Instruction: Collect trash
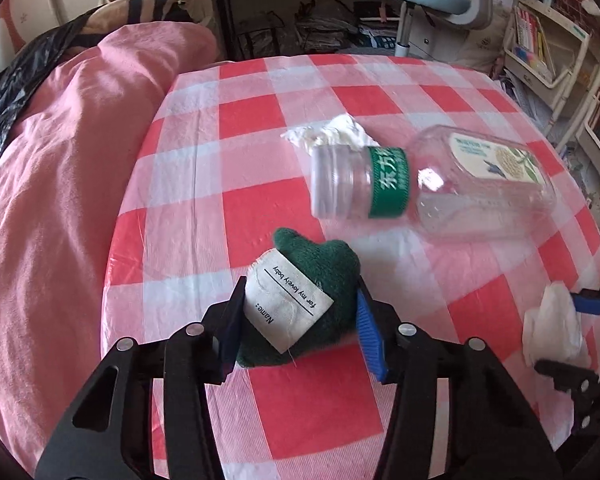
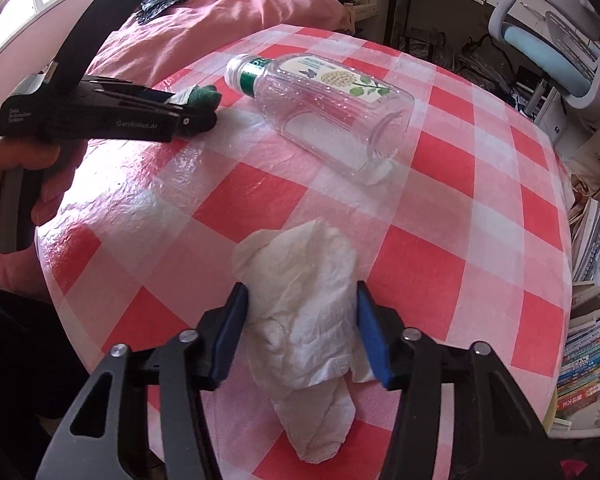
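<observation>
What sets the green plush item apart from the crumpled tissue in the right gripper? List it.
The green plush item is dark, thick and carries a sewn label; the crumpled tissue is white, thin and unmarked. The plush sits in the left gripper, the tissue in the right gripper. Both are soft and lie on the checked tablecloth.

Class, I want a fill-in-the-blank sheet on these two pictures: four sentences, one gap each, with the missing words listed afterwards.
1. The left tool closes on a dark ____ cloth item with a white label.
2. The right tool grips a crumpled white ____.
3. The clear plastic bottle lies on its ____.
4. The tablecloth has a red and white ____ pattern.

Missing words: green; tissue; side; checked
</observation>
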Available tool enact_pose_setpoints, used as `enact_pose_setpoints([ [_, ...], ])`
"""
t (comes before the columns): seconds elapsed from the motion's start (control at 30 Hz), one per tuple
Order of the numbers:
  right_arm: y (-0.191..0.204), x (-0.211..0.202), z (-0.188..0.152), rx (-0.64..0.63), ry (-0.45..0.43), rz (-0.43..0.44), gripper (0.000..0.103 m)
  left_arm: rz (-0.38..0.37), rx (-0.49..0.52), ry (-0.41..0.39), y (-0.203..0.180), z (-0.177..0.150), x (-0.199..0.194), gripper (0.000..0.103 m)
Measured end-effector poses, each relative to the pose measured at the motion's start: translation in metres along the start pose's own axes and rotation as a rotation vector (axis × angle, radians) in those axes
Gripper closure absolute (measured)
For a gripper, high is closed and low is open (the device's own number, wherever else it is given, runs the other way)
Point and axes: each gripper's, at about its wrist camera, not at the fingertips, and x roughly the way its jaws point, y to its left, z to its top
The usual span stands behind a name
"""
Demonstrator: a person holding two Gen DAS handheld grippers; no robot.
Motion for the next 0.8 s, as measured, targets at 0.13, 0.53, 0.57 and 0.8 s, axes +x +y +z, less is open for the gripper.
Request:
enact_pose_setpoints([
  [0.13,0.005,-0.002,0.0,-0.006,-0.003,0.013,0.079,-0.012,0.038,0.067,-0.009,-0.02,-0.016,0.056],
  [0.53,0.003,-0.016,-0.006,0.015,-0.054,0.054,0.041,-0.049,-0.082,0.052,0.013,-0.054,-0.073,0.025],
  [0.57,0.002,-0.018,-0.005,0.022,-0.065,0.058,0.04,-0.067,-0.122,0.032,0.022,-0.055,-0.079,0.024],
  [0.8,-0.002,-0.012,-0.003,0.036,-0.045,0.058,0.04,-0.128,-0.375,-0.014,0.073,-0.062,-0.088,0.023],
])
